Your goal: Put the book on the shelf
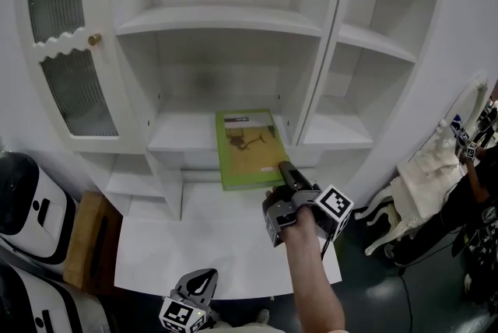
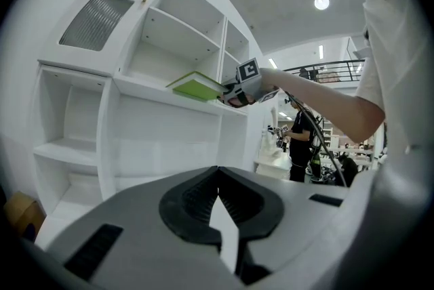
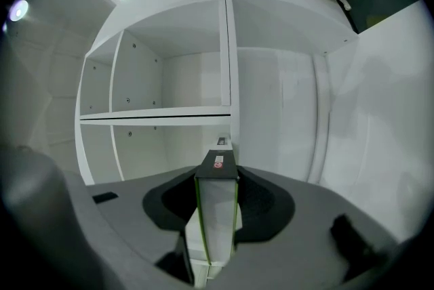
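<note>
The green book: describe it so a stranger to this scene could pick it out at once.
Find the white shelf unit and its middle bay. At the front of that bay's lower shelf the green book lies flat, one corner clamped in the right hand-held gripper. It is the only coloured thing on these white shelves.

I had the green hardcover book (image 1: 247, 148) lying flat over the middle shelf in the central bay of the white wooden cabinet (image 1: 218, 19). Its near end jutted past the shelf's front edge, with the right gripper (image 1: 282, 166) clamped on its near right corner. The ribbed-glass arched door (image 1: 66, 82) stood left of that bay. My left gripper (image 1: 198, 285) hung low in front, jaws together on nothing.
</note>
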Available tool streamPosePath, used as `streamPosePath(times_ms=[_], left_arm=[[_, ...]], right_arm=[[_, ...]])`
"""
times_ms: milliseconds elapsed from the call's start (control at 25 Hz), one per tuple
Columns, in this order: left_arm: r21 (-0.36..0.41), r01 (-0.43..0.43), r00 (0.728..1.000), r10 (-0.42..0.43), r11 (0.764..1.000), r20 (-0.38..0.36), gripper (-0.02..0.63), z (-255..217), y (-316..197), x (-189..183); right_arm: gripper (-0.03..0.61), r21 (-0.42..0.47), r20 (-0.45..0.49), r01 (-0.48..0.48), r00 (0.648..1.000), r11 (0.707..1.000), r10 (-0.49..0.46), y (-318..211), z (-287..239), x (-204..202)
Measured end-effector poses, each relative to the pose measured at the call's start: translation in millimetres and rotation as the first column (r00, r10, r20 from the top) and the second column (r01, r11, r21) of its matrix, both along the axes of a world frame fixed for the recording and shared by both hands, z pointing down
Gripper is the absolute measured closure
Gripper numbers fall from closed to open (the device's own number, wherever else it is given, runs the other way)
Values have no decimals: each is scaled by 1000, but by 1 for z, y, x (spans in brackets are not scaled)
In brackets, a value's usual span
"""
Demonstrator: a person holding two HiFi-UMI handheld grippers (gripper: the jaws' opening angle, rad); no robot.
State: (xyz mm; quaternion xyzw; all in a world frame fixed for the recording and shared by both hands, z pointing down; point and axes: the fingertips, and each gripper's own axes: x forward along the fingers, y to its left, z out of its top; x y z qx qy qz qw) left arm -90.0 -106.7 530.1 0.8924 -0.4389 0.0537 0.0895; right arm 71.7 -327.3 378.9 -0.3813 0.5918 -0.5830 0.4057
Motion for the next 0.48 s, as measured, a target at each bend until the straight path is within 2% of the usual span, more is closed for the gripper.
streamPosePath(times_ms=[480], left_arm=[[-5,1,1000,-1,1000,8,604,1,-2,-1]], right_arm=[[431,15,-11,-28,1000,1000,28,-50,0,-5]])
